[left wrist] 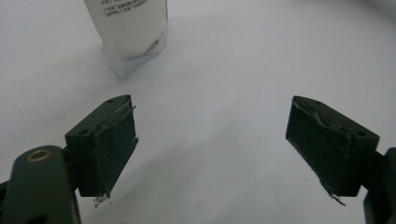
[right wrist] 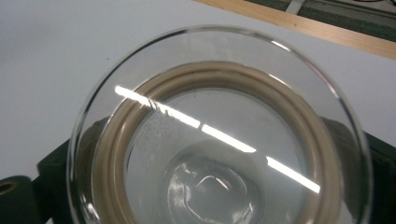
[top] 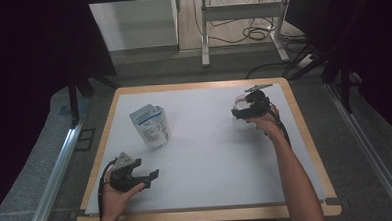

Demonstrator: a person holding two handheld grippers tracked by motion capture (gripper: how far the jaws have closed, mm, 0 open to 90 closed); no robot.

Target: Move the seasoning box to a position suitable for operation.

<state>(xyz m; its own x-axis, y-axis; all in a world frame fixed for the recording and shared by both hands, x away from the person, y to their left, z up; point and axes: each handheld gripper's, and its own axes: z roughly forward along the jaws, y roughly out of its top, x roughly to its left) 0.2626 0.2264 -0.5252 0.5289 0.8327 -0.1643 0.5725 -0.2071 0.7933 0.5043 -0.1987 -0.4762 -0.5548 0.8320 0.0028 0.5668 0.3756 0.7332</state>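
Note:
A white stand-up pouch (top: 150,125) with blue print stands on the white table mat (top: 221,159), left of the middle. In the left gripper view its base (left wrist: 128,32) is just ahead of the jaws. My left gripper (top: 149,178) rests near the front left edge, open and empty (left wrist: 210,126). At the back right, my right gripper (top: 241,109) is shut on a round glass lid (top: 239,102) held above the mat. In the right gripper view the lid (right wrist: 205,84) with its beige seal ring (right wrist: 154,88) sits between the jaws, which stand on either side of it.
The mat lies on a wooden table with its edge (top: 208,216) exposed all round. Behind the table stand a metal desk frame (top: 239,11) and loose cables (top: 258,33). Dark curtains (top: 36,42) hang at both sides.

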